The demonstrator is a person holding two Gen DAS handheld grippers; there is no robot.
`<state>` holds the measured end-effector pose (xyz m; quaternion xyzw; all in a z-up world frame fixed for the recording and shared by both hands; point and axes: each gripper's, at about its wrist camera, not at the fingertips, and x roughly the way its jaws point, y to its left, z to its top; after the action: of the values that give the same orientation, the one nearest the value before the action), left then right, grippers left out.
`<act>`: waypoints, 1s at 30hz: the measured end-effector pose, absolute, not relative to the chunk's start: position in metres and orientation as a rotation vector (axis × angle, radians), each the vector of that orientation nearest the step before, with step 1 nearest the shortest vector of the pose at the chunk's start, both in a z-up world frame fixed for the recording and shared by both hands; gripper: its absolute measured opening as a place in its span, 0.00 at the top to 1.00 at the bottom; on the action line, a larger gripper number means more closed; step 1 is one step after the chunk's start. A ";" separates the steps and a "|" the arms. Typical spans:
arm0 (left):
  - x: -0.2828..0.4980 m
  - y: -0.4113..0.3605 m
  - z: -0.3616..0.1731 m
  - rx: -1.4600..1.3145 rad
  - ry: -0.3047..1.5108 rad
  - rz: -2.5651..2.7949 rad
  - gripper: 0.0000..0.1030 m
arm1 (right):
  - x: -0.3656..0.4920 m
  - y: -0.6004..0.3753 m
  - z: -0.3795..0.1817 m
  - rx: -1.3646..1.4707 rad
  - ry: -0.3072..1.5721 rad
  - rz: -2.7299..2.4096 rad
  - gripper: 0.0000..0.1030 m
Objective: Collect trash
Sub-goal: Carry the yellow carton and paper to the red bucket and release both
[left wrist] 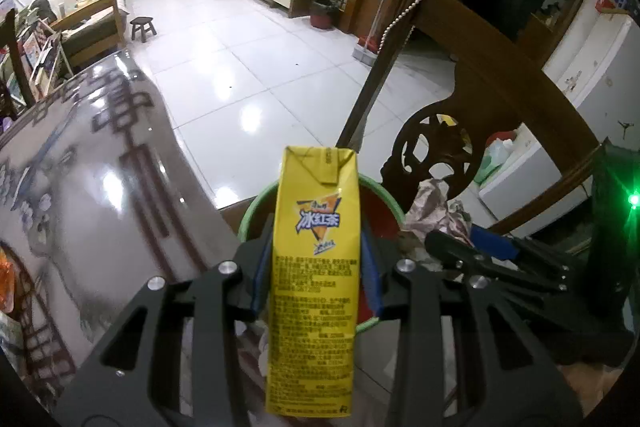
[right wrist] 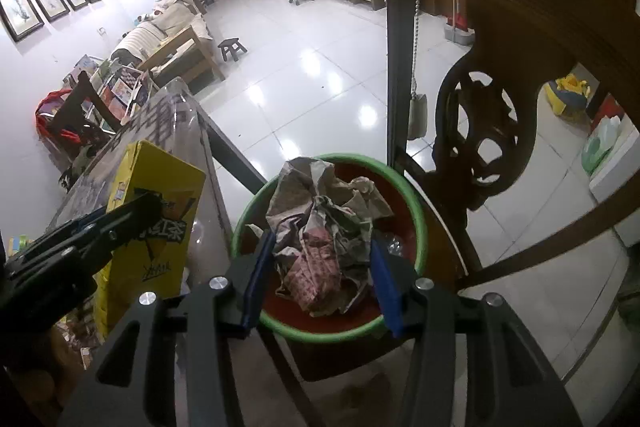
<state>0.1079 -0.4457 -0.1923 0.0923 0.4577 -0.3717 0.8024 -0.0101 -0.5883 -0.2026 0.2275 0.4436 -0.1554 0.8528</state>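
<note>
My left gripper (left wrist: 316, 231) is shut on a yellow drink carton (left wrist: 316, 267), held upright over the near rim of a red bin with a green rim (left wrist: 256, 203). From the right wrist view the same carton (right wrist: 160, 195) and left gripper (right wrist: 100, 223) sit just left of the bin (right wrist: 416, 211). My right gripper (right wrist: 320, 243) hangs over the bin's mouth with a wad of crumpled printed paper (right wrist: 320, 223) between its blue pads, which touch its sides. From the left wrist view that paper (left wrist: 432, 203) sticks out past the right gripper (left wrist: 460, 247), above the rim.
The bin stands on the seat of a carved dark wooden chair (right wrist: 500, 47), whose back rises right behind it. A glossy table with a printed top (left wrist: 100, 187) lies to the left, its edge close to the bin. White tiled floor stretches beyond.
</note>
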 end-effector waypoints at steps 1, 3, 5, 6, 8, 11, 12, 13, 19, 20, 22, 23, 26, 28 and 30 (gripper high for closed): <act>0.110 -0.450 -0.194 0.204 0.980 -0.799 0.65 | -0.008 -0.591 -0.204 0.475 0.933 -0.330 0.53; 0.112 -0.454 -0.196 0.218 0.973 -0.801 0.65 | -0.004 -0.594 -0.207 0.470 0.936 -0.334 0.50; 0.114 -0.456 -0.198 0.224 0.976 -0.804 0.65 | 0.000 -0.597 -0.210 0.462 0.942 -0.343 0.50; 0.116 -0.456 -0.200 0.225 0.980 -0.802 0.65 | 0.001 -0.598 -0.212 0.462 0.943 -0.345 0.50; 0.117 -0.457 -0.203 0.222 0.984 -0.800 0.64 | 0.004 -0.600 -0.215 0.458 0.946 -0.355 0.48; 0.116 -0.457 -0.202 0.234 0.952 -0.789 0.32 | 0.005 -0.603 -0.216 0.443 0.936 -0.391 0.34; 0.115 -0.455 -0.198 0.232 0.927 -0.791 0.32 | 0.004 -0.604 -0.215 0.441 0.933 -0.400 0.33; 0.114 -0.454 -0.195 0.235 0.912 -0.793 0.32 | 0.004 -0.605 -0.214 0.443 0.932 -0.405 0.33; 0.107 -0.446 -0.176 0.241 0.868 -0.814 0.32 | -0.010 -0.605 -0.200 0.450 0.911 -0.434 0.33; 0.105 -0.442 -0.171 0.236 0.860 -0.816 0.32 | -0.012 -0.603 -0.198 0.449 0.907 -0.435 0.33; 0.101 -0.429 -0.160 0.223 0.835 -0.809 0.32 | -0.019 -0.598 -0.190 0.445 0.898 -0.438 0.33; 0.099 -0.424 -0.156 0.218 0.829 -0.805 0.32 | -0.021 -0.596 -0.185 0.444 0.895 -0.437 0.33; 0.093 -0.395 -0.144 0.196 0.816 -0.776 0.32 | -0.029 -0.585 -0.173 0.442 0.879 -0.429 0.33; 0.091 -0.367 -0.136 0.170 0.814 -0.738 0.32 | -0.032 -0.573 -0.164 0.440 0.867 -0.413 0.33; 0.088 -0.337 -0.129 0.133 0.815 -0.697 0.32 | -0.032 -0.560 -0.158 0.435 0.857 -0.392 0.32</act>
<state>0.0878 -0.3374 -0.1294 0.0633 0.3879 -0.3318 0.8576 -0.0323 -0.5599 -0.1575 0.2077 0.4097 -0.1874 0.8683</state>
